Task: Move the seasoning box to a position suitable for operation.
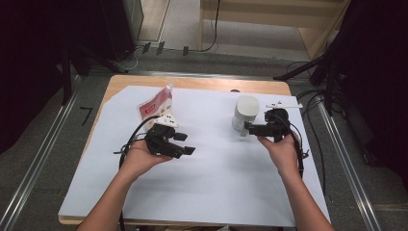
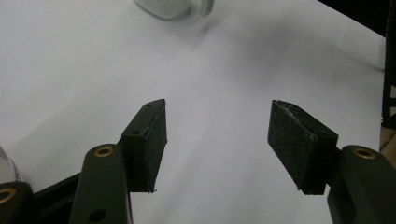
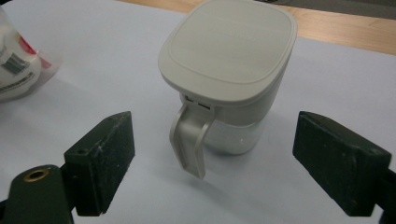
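Lidded container point(image 3: 229, 70), pale grey with a rounded square lid and a clear lower body, stands upright on the white sheet point(image 1: 211, 159) directly ahead of the right gripper point(image 1: 246, 129), with its curved handle point(image 3: 190, 140) hanging down the side that faces that gripper. Seen in the right gripper view, the two black pads point(image 3: 105, 154) stand wide apart, one to each side of the handle, and neither touches the handle or the container wall; the right gripper is therefore released, with nothing in its grasp. Seen from the high view, the right hand point(image 1: 281, 151) holds this gripper level, its jaws pointing toward the container, which sits just beyond the jaw tips. The left gripper point(image 1: 185, 147) rests in the left hand point(image 1: 142, 159), well apart from the container, and points across the bare sheet toward it. Its own view shows both pads point(image 2: 152, 144) spread with only white sheet between them, so it is likewise released and empty; the base of the container appears far ahead at the top edge of that view. A red-and-white pouch point(image 1: 156, 106) stands just behind the left gripper, on the side away from the person, and appears off to the left in the right gripper view, well apart from the container.
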`<state>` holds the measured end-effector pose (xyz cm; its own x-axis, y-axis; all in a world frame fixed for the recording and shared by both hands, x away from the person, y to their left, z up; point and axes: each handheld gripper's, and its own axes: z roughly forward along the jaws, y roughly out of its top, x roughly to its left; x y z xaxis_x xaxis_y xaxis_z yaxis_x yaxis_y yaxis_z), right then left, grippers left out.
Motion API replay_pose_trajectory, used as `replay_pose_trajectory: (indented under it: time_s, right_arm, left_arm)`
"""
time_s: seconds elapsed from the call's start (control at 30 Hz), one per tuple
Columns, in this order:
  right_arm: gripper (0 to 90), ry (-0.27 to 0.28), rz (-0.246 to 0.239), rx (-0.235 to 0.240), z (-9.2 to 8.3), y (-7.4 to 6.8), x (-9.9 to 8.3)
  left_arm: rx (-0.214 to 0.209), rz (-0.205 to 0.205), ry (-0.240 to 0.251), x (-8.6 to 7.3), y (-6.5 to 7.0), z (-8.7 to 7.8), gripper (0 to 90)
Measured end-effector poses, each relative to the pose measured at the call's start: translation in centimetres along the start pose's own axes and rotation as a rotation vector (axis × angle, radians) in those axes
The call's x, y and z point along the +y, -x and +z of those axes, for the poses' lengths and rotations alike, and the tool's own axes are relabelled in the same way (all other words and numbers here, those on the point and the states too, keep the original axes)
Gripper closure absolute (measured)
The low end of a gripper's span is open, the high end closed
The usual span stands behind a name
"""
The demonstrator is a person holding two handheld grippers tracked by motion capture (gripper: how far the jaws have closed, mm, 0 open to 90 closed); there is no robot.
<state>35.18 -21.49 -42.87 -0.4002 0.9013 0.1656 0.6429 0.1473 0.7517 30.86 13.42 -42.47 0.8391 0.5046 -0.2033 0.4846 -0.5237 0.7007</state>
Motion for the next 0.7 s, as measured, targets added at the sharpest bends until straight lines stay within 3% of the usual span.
replay_pose_trajectory:
  time_s: [0.23,0.33,0.53,0.7]
  right_arm:
    - [12.6,-0.011,0.0,-0.002,1.2,-0.5,0.6]
    - [9.2,-0.006,0.032,-0.042,2.2,-0.4,0.9]
    - [5.1,0.032,0.059,-0.061,2.9,-0.4,1.0]
    - [2.3,0.041,0.087,-0.065,3.9,-0.7,1.4]
  left_arm:
    - [-0.006,0.003,0.001,0.0,0.0,0.1,38.5]
    - [0.004,0.002,-0.005,0.0,0.0,-0.1,38.4]
    - [-0.001,-0.017,0.016,-0.3,-0.3,-0.3,38.5]
    - [0.002,-0.005,0.005,-0.2,-0.3,-0.2,38.3]
